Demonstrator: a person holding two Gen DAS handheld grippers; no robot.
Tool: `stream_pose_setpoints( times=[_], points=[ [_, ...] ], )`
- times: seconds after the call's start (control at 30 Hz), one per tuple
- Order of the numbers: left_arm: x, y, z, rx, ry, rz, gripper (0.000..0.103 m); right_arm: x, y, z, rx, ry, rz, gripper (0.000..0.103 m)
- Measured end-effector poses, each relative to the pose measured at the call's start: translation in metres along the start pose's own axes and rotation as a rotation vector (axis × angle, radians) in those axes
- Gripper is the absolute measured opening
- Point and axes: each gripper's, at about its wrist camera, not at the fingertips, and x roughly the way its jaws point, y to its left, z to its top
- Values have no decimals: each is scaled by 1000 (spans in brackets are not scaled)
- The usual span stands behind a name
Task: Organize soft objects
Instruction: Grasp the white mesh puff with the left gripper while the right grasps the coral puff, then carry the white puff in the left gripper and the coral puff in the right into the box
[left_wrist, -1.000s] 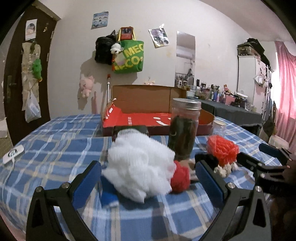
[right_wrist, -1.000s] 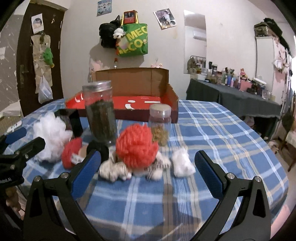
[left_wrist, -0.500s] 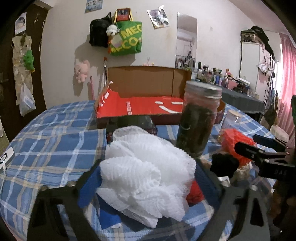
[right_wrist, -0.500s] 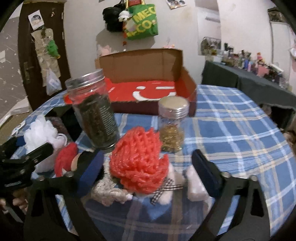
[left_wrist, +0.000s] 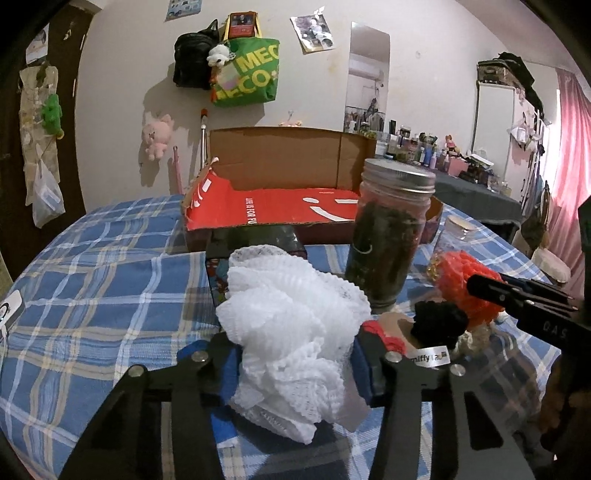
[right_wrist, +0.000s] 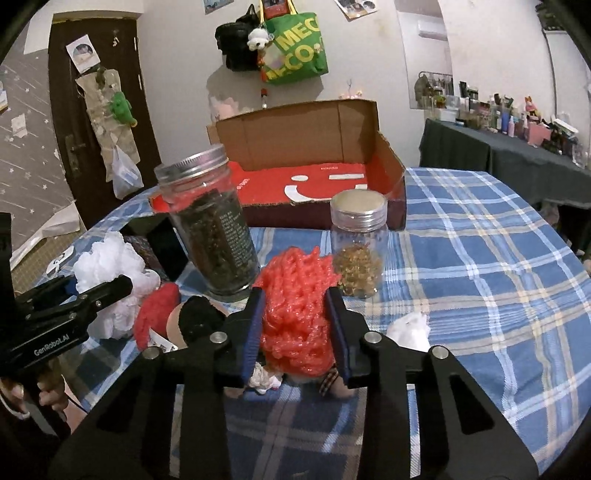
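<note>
My left gripper (left_wrist: 291, 365) is shut on a white mesh puff (left_wrist: 291, 325) on the blue plaid tablecloth (left_wrist: 92, 295). The puff also shows in the right wrist view (right_wrist: 107, 273). My right gripper (right_wrist: 295, 328) is shut on a red knitted ball (right_wrist: 299, 306), also seen in the left wrist view (left_wrist: 458, 280). A small doll with red and black parts (right_wrist: 173, 317) lies between the two. An open cardboard box with a red inside (right_wrist: 314, 177) stands behind.
A tall glass jar of dark leaves (right_wrist: 210, 229) and a small jar of yellow bits (right_wrist: 358, 247) stand just behind the soft things. A white scrap (right_wrist: 410, 325) lies right of my right gripper. A dark block (left_wrist: 255, 240) sits behind the puff.
Both grippers moved forward and closed: the left on the white puff, the right on the red knitted ball. Both were open a second ago.
</note>
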Motion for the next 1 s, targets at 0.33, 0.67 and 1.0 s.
stream_pose_setpoints(
  times=[0.33, 0.67, 1.0],
  points=[
    [-13, -2, 11, 7, -32, -20, 46, -15, 4, 6, -17, -52, 7, 28],
    [-38, -2, 34, 21, -111, -24, 45, -34, 3, 24, -16, -117, 11, 28],
    [-38, 7, 76, 43, -174, -39, 45, -40, -1, 63, -44, -179, 23, 28]
  ],
)
